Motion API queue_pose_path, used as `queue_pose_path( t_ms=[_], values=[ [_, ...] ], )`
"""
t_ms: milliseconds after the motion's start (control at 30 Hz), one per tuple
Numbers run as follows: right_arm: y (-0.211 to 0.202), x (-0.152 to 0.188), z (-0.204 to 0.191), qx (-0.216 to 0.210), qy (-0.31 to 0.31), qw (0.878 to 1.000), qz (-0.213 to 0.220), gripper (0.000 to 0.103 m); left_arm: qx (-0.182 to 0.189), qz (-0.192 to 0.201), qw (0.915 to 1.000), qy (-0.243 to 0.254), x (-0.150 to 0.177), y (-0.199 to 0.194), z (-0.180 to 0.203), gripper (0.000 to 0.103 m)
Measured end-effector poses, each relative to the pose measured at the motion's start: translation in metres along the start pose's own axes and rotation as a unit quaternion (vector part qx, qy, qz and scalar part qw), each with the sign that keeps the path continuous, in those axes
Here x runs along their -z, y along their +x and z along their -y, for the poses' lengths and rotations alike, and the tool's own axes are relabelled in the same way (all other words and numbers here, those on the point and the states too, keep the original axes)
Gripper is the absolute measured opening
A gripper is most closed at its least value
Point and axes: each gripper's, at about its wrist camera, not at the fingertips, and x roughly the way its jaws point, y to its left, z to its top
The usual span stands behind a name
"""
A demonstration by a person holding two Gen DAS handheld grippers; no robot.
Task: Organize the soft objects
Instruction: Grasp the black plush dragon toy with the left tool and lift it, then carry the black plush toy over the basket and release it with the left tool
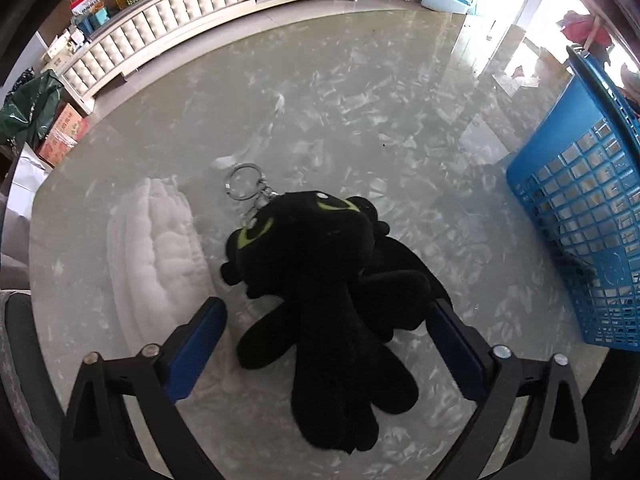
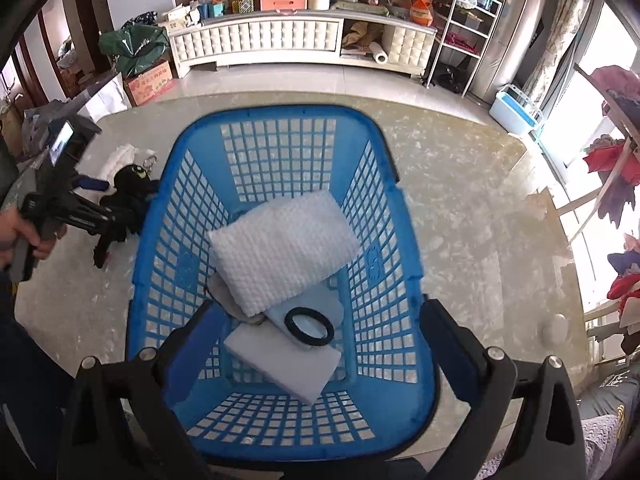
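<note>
Straddling black dragon plush (image 1: 320,280), left gripper (image 1: 326,340) spread wide, fingers either side, not pinching. Plush flat on marble table (image 1: 360,100), key ring (image 1: 245,182) at its 11 o'clock, white fluffy cloth (image 1: 156,248) at 9 o'clock, blue basket (image 1: 580,220) at 3 o'clock. Right gripper (image 2: 320,344) open, empty, above basket (image 2: 280,432) holding white textured cloth (image 2: 284,248), white foam block (image 2: 284,364), black ring (image 2: 309,326).

Basket (image 1: 576,216) wall flanks bare tabletop (image 1: 360,100), seemingly passable.

Glossy marble floor (image 2: 460,208), tufted cream cabinet (image 2: 256,42), seemingly a bright window (image 2: 580,128)
</note>
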Motion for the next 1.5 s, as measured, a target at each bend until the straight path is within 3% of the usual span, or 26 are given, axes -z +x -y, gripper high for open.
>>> queue_pose_path(
  t_ms=[300, 333, 467, 633, 867, 1000, 1167, 1500],
  values=[
    [0.006, 0.004, 0.026, 0.045, 0.021, 0.998, -0.032, 0.099, -0.003, -0.008, 0.9999, 0.015, -0.004, 0.017, 0.011, 0.065],
    [0.01, 0.007, 0.031, 0.046, 0.029, 0.998, -0.041, 0.099, -0.005, -0.009, 0.9998, 0.018, -0.004, 0.017, 0.014, 0.059],
    [0.026, 0.019, 0.045, 0.023, 0.063, 0.995, -0.079, 0.099, -0.01, -0.009, 0.9994, 0.031, -0.003, 0.015, 0.02, 0.049],
    [0.037, 0.03, 0.041, -0.027, 0.086, 0.991, -0.098, 0.099, 0.003, 0.009, 0.9988, 0.048, -0.001, -0.007, 0.032, 0.048],
    [0.032, 0.033, 0.007, -0.055, 0.058, 0.992, -0.099, 0.099, 0.014, 0.054, 0.9943, 0.091, 0.01, -0.064, 0.06, 0.048],
    [0.024, 0.034, -0.003, -0.009, 0.034, 0.996, -0.088, 0.099, 0.022, 0.078, 0.9899, 0.117, 0.02, -0.097, 0.078, 0.048],
    [0.014, 0.033, -0.004, 0.008, 0.037, 0.997, -0.073, 0.099, 0.032, 0.101, 0.9838, 0.144, 0.026, -0.132, 0.107, 0.048],
    [-0.008, 0.032, 0.011, 0.011, 0.048, 0.998, -0.037, 0.099, 0.056, 0.127, 0.9753, 0.172, 0.024, -0.164, 0.149, 0.048]
  ],
)
